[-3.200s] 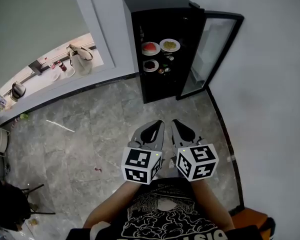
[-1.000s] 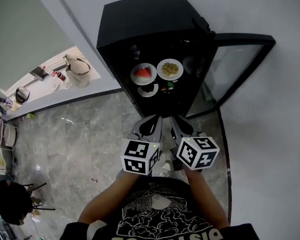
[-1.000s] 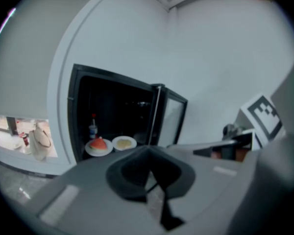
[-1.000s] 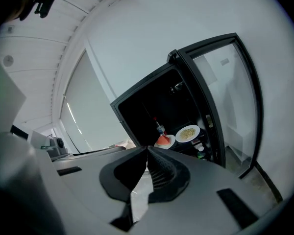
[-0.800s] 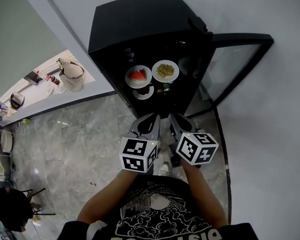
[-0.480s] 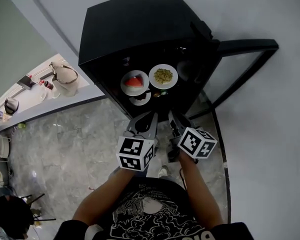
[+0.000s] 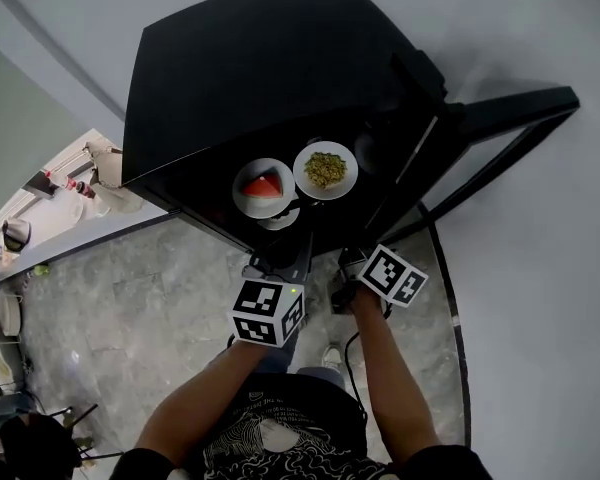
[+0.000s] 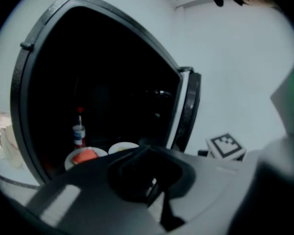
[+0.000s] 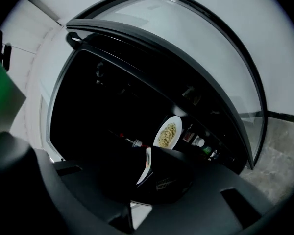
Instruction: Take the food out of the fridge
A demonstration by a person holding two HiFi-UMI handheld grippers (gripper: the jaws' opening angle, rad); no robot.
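You brought the left gripper (image 7: 280, 256) and right gripper (image 7: 344, 268) down to the open fridge (image 7: 260, 58), jaws clenched on nothing, aimed at the red-fruit plate (image 7: 263, 187) and grain plate (image 7: 326, 170) by its front edge.

Black fridge (image 7: 280, 78) stands against a white wall (image 7: 540, 298), its door (image 7: 500, 138) swung open to the right. Two white plates sit side by side on a shelf inside: the left plate (image 7: 263, 187) carries a red portion, the right plate (image 7: 326, 169) a yellow-green heap. A smaller dish (image 7: 277, 218) lies just below them, partly hidden. The left gripper (image 7: 283, 255) and right gripper (image 7: 348, 264) are held side by side at the open front, below both plates. Floor (image 7: 130, 298) is grey marble.
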